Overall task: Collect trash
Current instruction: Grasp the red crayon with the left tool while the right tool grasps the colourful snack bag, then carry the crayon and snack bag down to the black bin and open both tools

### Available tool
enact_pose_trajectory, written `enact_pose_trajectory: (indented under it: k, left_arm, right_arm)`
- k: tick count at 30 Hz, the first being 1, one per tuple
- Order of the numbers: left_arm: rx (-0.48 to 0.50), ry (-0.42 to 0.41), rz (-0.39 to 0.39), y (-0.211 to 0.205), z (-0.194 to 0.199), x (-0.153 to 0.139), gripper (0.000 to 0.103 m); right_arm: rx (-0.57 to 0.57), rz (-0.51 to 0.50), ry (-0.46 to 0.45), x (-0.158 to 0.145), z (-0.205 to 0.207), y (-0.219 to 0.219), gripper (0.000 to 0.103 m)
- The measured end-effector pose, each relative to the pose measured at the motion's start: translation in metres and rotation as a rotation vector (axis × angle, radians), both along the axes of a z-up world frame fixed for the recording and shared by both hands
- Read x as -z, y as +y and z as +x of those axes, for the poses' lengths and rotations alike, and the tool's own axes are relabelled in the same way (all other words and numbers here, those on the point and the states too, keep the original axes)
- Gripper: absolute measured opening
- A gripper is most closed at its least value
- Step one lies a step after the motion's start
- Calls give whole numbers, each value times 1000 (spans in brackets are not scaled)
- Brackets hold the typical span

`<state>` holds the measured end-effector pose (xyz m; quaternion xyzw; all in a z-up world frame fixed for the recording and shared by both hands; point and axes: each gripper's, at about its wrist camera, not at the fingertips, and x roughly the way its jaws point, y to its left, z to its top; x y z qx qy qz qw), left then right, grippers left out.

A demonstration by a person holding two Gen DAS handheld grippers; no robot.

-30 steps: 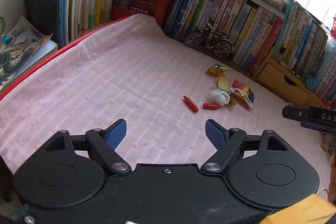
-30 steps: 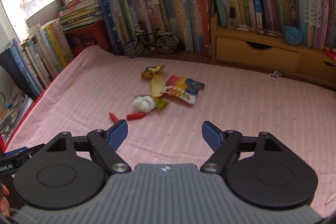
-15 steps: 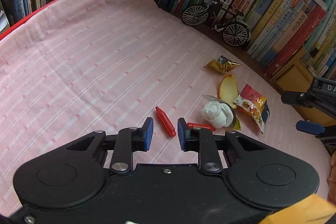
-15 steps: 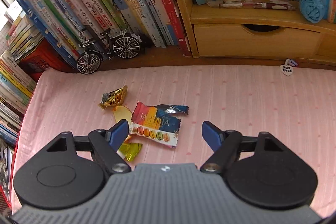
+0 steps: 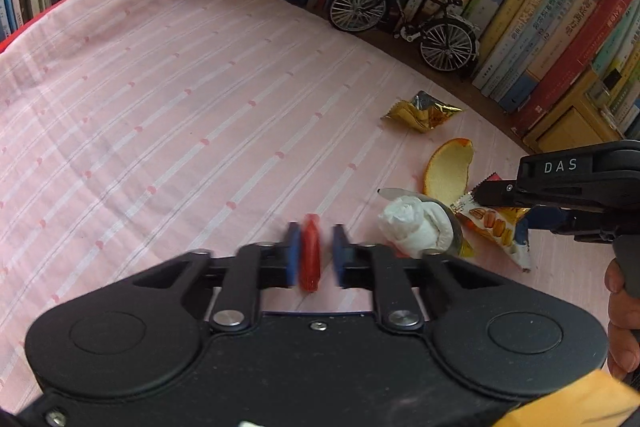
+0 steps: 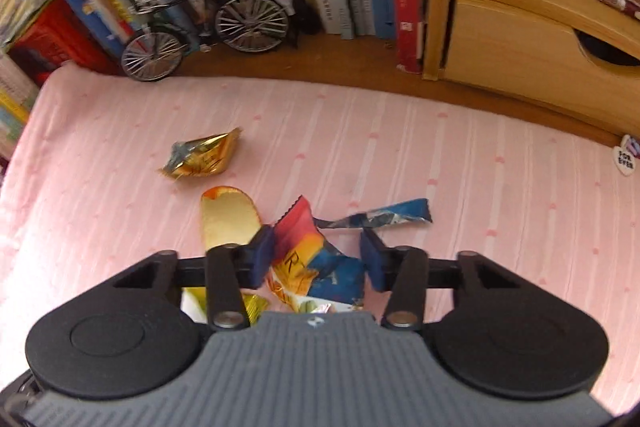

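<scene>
Fingers of the left gripper [image 5: 312,259] nearly pinch a red wrapper [image 5: 310,253] on the pink cloth [image 5: 160,127], which may slip if held off-centre, while the right gripper [image 6: 316,259], half spread around a snack bag [image 6: 316,263], may crumple or push it aside.

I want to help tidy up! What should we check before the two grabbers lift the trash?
1. Left gripper fingers on either side of the red piece: ok.
2. Fingers squeezing it tight: cannot tell, blurry.
3. Right gripper around the colourful snack wrapper: ok.
4. Wrapper pinched firmly: not ok, fingers apart.
5. Orange peel, gold wrapper and white tissue wad not caught by the fingers: ok.
6. Toy bicycle out of the way: ok.
</scene>
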<state>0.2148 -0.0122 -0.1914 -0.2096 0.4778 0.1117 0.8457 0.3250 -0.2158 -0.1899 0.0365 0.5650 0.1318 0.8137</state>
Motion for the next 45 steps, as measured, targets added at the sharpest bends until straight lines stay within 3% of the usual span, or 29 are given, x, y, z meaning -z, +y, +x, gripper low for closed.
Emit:
enact_pose_trajectory:
  k: [2,5,10,12,14,16,20,25,28,31,45]
  left_arm:
    - [5,-17,-33,0,-3,-1,9]
    - [42,-36,-4,-8,-8,-9,9]
    - [68,-64,10,-15,-19,-25,9]
    - [69,-69,12,-15,-24,-30,9]
    - [71,-73,17,-14,-29,-35,9]
    - [71,-75,25,-13,-34,-39,9]
    - [55,-67,29,-10,-43,-40,9]
    - [43,-54,35,-10,-51,-37,9]
    - [42,-52,38,-11,-56,-37,9]
    - [40,-51,36,-12,-58,-38,9]
    - [67,-94,13,-19,-87,-59,9]
  right_arm:
    - [-14,12,-15,-6,-7,-4,20]
    - [-17,41,-34,-15,-16,-11,15]
    - [-41,52,-58,-24,-33,-21,15]
    - [-76,47,-88,-28,-39,-23,28]
    - [-148,27,-116,-33,-42,-22,55]
    - [-217,-4,-156,-37,-47,-20,68]
    - [-339,-70,-146,-34,-45,-12,76]
    - [-360,-110,-98,-16,-36,-5,77]
    - [-350,-99,-70,-9,-36,-5,71]
    - [-325,-67,-40,-6,-41,-8,45]
    - [-176,86,-78,-43,-89,-31,41]
